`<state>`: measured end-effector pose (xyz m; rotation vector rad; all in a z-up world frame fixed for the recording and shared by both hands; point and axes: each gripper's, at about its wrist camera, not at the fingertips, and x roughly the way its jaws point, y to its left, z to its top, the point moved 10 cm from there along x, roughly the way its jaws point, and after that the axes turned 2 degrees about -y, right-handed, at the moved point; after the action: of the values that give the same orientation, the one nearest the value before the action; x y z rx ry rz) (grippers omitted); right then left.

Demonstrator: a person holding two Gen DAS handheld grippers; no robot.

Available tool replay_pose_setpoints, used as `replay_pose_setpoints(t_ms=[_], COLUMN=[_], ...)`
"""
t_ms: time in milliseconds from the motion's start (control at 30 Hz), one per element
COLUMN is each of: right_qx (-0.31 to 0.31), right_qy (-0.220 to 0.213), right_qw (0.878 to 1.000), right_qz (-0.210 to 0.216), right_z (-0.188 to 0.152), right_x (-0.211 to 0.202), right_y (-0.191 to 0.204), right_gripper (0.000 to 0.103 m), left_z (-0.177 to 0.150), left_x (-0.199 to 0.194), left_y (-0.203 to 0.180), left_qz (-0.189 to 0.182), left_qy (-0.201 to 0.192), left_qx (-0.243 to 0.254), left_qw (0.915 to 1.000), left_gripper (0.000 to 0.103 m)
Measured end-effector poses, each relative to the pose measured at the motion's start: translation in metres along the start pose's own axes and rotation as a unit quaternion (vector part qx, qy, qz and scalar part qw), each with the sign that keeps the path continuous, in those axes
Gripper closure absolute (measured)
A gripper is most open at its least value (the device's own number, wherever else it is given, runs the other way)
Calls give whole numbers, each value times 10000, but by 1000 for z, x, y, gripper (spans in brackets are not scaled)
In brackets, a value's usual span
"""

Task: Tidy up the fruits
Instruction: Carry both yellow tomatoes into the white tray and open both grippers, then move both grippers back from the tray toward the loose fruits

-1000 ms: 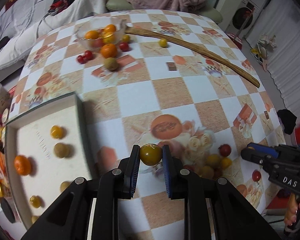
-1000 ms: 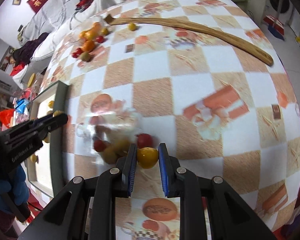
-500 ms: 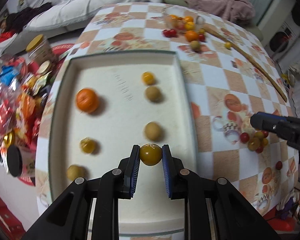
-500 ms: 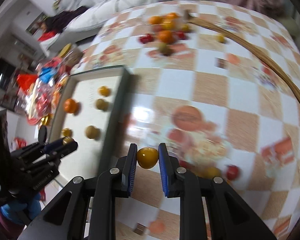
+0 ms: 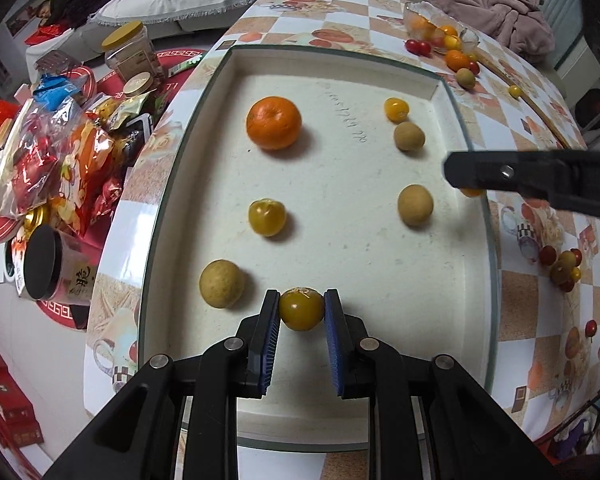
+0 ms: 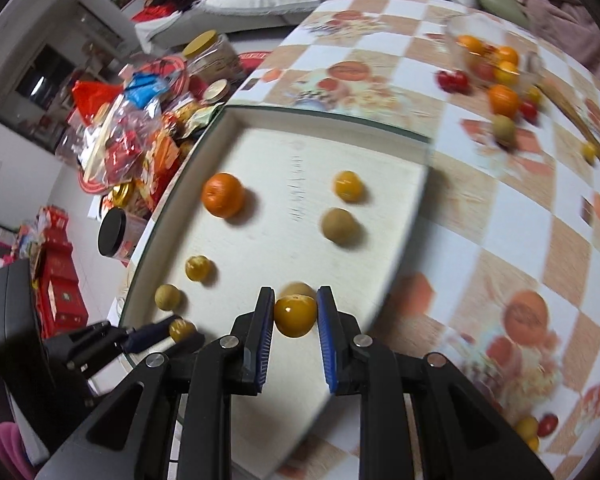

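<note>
My left gripper (image 5: pixel 302 305) is shut on a yellow-green tomato (image 5: pixel 302 310) and hangs over the near end of the white tray (image 5: pixel 340 248). In the tray lie a mandarin (image 5: pixel 274 122), two small yellow tomatoes (image 5: pixel 267 217) and three brown longans (image 5: pixel 415 205). My right gripper (image 6: pixel 295 305) is shut on a yellow tomato (image 6: pixel 295 316) above the tray's (image 6: pixel 292 236) right part. From the left wrist view the right gripper's fingers (image 5: pixel 500 172) reach in over the tray's right rim. The left gripper (image 6: pixel 176 330) with its fruit shows at the lower left of the right wrist view.
A glass bowl (image 5: pixel 436 26) of oranges, with loose fruit beside it, stands at the far end of the checked table. A small tomato pile (image 5: pixel 562 266) lies right of the tray, and a long wooden stick (image 5: pixel 548 116) behind. Snack bags (image 5: pixel 60 160) and jars (image 5: pixel 56 270) crowd the floor on the left.
Both grippers have swung left from the tomato pile on the tablecloth to over the tray, each still carrying its tomato. The left one has also sunk a little.
</note>
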<state>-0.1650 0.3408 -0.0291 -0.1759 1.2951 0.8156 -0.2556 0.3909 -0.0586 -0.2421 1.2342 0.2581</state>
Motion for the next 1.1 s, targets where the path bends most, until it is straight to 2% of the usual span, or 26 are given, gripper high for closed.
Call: replay_pose_setpoints(t_ms=[333, 667, 767, 867, 933, 967, 1000, 1033, 1100], right_qx=[-409, -715, -749, -695, -593, -553, -519, -482, -406], right_qy=[252, 444, 478, 451, 364, 316, 261, 192, 70], right_qw=[9987, 9953, 9952, 9958, 9972, 9977, 9982, 9986, 9991], right_qz=[-155, -476, -409, -382, -262, -219, -176, -120, -32], right_z=[18, 13, 13, 16, 20, 21, 24, 26, 29], right_x=[40, 60, 60, 58, 54, 51, 47, 43, 34], right_y=[16, 15, 18, 19, 21, 22, 23, 23, 24], right_gripper=[79, 78, 68, 47, 41, 36, 26, 22, 20], left_z=[-6, -10, -10, -10, -10, -10, -7, -6, -7], left_x=[7, 10, 10, 9, 8, 7, 4, 2, 4], left_y=[5, 5, 4, 4, 5, 5, 6, 6, 4], left_qz=[52, 205, 243, 222, 312, 337, 386, 385, 377], left_qy=[28, 63, 55, 63, 64, 38, -110, -179, -77], left_qx=[18, 194, 280, 315, 358, 362, 368, 413, 539], left_qw=[10000, 9996, 9993, 9992, 9989, 9988, 9985, 9982, 9978], left_gripper=[80, 78, 78, 78, 58, 30, 27, 27, 27])
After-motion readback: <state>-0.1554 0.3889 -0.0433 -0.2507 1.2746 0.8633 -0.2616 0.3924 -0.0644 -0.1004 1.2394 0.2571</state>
